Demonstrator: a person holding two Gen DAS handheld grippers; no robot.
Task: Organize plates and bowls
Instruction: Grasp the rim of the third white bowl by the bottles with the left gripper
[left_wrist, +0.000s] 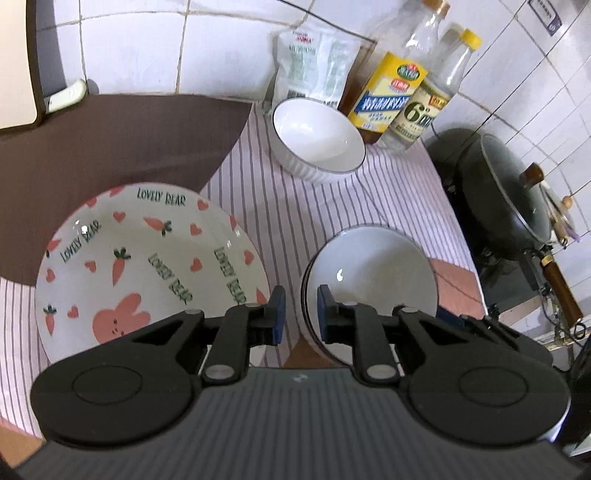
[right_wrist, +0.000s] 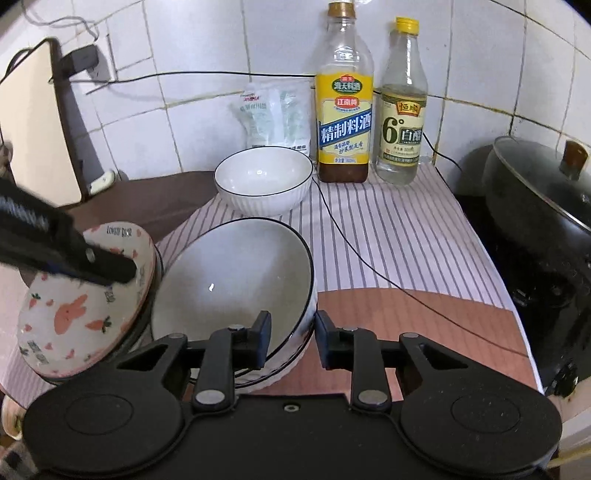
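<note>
A cream bunny-and-carrot plate (left_wrist: 147, 258) lies on the striped cloth (left_wrist: 314, 221), left of a stack of nested white bowls (left_wrist: 369, 277) with dark rims. My left gripper (left_wrist: 301, 314) hovers above the gap between them, its jaws slightly open with nothing in them. In the right wrist view its fingers (right_wrist: 110, 264) hang over the plate (right_wrist: 74, 321). My right gripper (right_wrist: 291, 332) straddles the near right rim of the bowl stack (right_wrist: 229, 288), one finger inside and one outside. Its pads do not visibly press the wall. A single white bowl (right_wrist: 262, 177) stands farther back.
Two bottles (right_wrist: 343, 122) (right_wrist: 402, 129) and a bag (right_wrist: 273, 118) stand against the tiled wall. A black lidded pot (right_wrist: 543, 192) sits on the right. A thin cable (right_wrist: 351, 251) crosses the cloth, and a board (right_wrist: 33, 140) leans at the left.
</note>
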